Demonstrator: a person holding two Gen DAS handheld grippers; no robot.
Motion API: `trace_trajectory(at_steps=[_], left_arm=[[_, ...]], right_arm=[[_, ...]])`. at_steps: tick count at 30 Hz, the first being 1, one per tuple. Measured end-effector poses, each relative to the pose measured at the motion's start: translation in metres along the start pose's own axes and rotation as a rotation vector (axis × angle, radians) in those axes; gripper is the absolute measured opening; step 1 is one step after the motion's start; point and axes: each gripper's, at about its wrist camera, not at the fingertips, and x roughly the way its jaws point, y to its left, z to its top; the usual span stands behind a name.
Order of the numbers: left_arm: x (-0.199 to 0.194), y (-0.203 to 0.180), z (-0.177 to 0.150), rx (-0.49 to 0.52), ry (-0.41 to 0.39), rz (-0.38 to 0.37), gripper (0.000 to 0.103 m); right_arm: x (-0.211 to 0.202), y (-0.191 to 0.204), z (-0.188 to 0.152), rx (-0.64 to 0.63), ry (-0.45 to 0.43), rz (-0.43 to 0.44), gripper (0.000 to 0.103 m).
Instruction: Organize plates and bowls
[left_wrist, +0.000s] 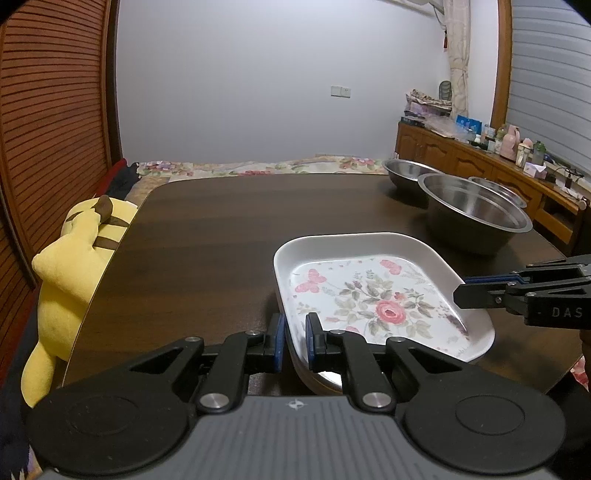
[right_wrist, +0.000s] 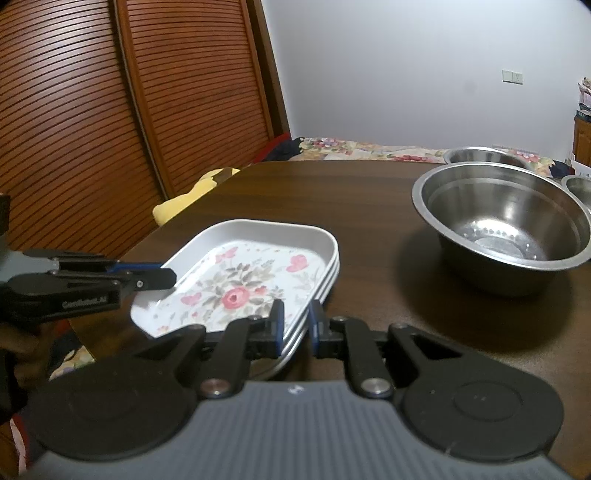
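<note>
On the dark wooden table (left_wrist: 229, 236), near its front edge, I have a stack of floral plates (left_wrist: 373, 302): white rounded rectangles with raised rims, pink rose and butterflies printed on the top one. The right wrist view shows about three rims nested; exact count unclear.

Left gripper (left_wrist: 295, 338) is pinched narrow on the stack's near-left rim, one pad outside the wall, one inside. Right gripper (right_wrist: 297, 325) is likewise narrow on the opposite rim, jaws straddling the stacked edges. Both hold the plates; neither has slack that I can see.

Key relation: the stack lies between the two claws, long axis running away from me and slightly right, so each hand grips one long side. The stack looks tilted, left edge raised, and something round shows under it that I can't identify.

Three steel bowls (right_wrist: 502, 229) sit well apart at far right, the large one nearest. The right hand is nearer them, so I judge bowl nesting falls to it.
</note>
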Motion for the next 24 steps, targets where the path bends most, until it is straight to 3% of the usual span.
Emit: trace_trajectory(at_steps=[11,24], left_arm=[[-0.01,-0.006,0.029,0.005,-0.074,0.001,0.013],[0.017,-0.065,0.08,0.083,-0.142,-0.104,0.02]], right_arm=[[-0.024,-0.019,0.016,0.033,-0.071,-0.009,0.016],[-0.077,-0.096,0.037,0.119,-0.224,-0.153,0.016]])
